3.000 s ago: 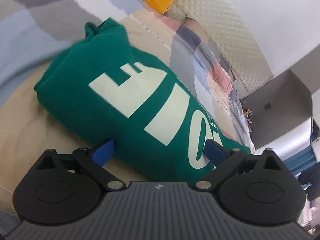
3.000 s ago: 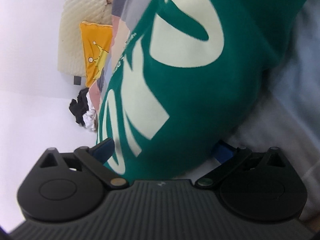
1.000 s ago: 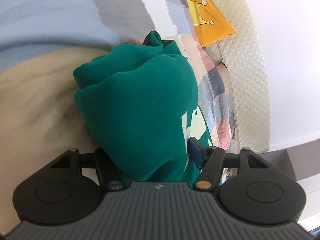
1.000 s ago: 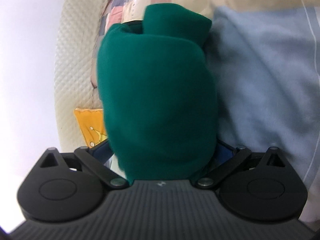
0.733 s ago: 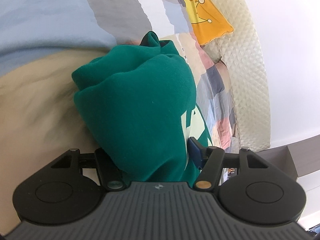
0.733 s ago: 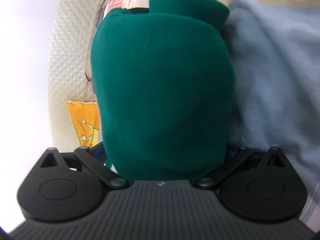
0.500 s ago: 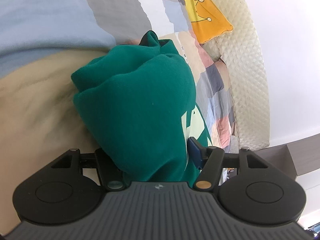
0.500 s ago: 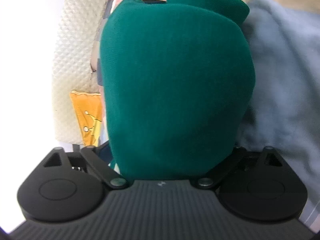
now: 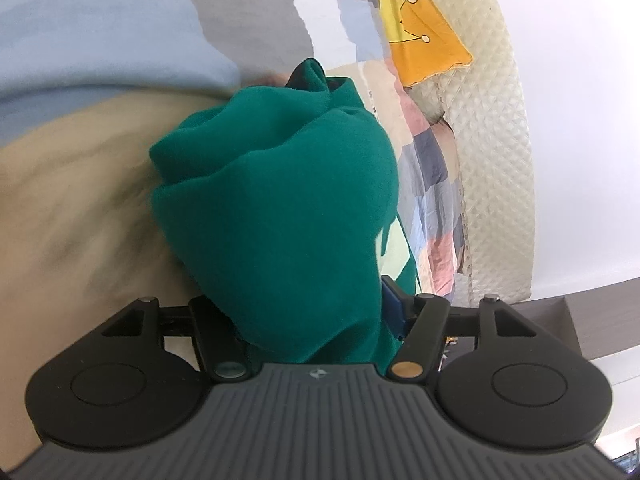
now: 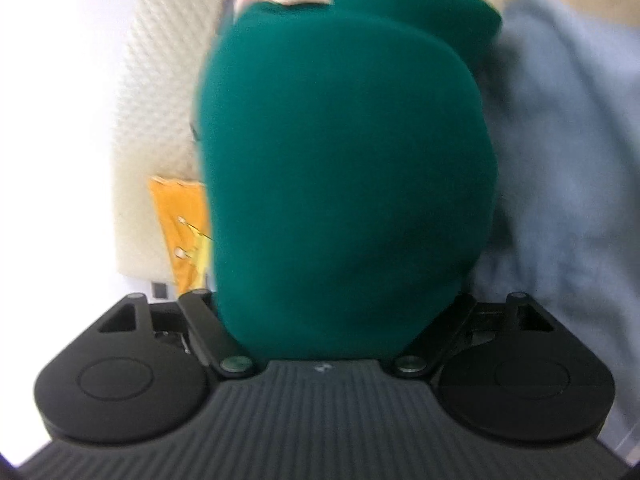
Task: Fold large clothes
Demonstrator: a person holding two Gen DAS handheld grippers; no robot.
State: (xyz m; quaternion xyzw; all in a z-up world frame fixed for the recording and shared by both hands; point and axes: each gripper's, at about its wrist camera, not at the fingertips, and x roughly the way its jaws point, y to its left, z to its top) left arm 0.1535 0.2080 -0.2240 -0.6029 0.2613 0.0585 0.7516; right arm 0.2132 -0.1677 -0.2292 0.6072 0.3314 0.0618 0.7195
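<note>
Fingers of left gripper (image 9: 308, 312) clenched on green garment (image 9: 280, 208); right gripper (image 10: 340, 320) closing around it, bedspread (image 9: 80, 208) beneath.

Green sweatshirt (image 9: 280, 216), folded thick bundle, pale lettering underneath, on bed.

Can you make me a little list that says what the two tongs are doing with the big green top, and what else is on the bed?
garment: green sweatshirt, bunched into a thick bundle, pale lettering partly showing
left tongs: clamped on the bundle, blue pad visible at one side
right tongs: jaws closing, the bundle filling the gap between them; pads hidden by cloth
surface: patchwork bedspread in blue, grey and tan
nearby: yellow cushion against a cream quilted headboard
fold: not flat yet
</note>
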